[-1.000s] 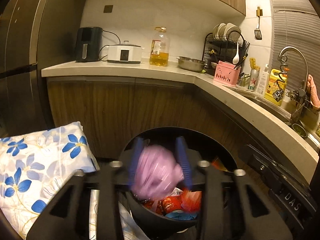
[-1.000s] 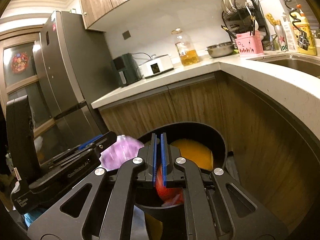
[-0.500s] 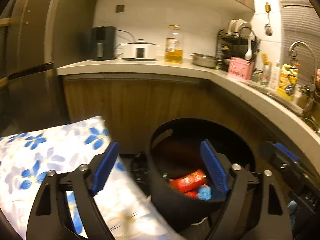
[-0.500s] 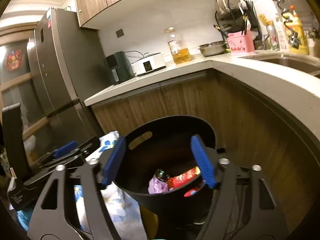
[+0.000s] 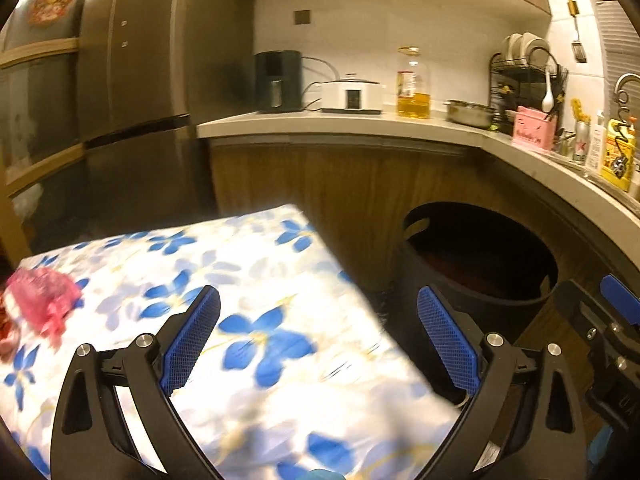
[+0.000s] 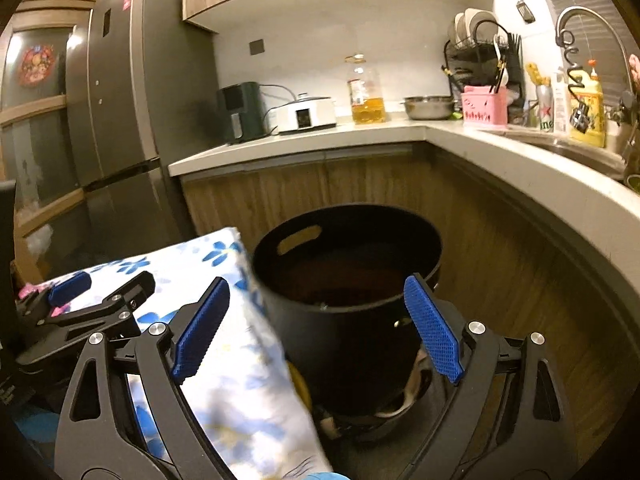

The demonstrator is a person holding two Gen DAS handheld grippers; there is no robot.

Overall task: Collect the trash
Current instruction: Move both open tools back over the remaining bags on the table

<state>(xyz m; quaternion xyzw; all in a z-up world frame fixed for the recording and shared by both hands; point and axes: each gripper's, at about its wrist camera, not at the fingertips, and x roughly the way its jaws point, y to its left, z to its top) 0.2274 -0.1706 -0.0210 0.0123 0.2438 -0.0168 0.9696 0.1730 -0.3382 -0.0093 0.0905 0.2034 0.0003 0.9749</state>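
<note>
1. My left hand-held gripper is spread wide and holds nothing; it hangs over the flower-print cloth, with its right finger in front of the bin.
2. My right hand-held gripper is likewise wide and empty, its blue pads framing the black trash bin.
3. The black trash bin stands on the floor against the wooden cabinet, just beside the edge of the flower-print cloth; its inside is dark and I cannot tell what lies in it.
4. A pink wrapper, blurred, lies on the flower-print cloth at the far left, well apart from the bin.
5. The table along the wall carries a white cooker, an oil bottle, a steel bowl and a pink basket.
6. A grey refrigerator stands at the table's left end.
</note>
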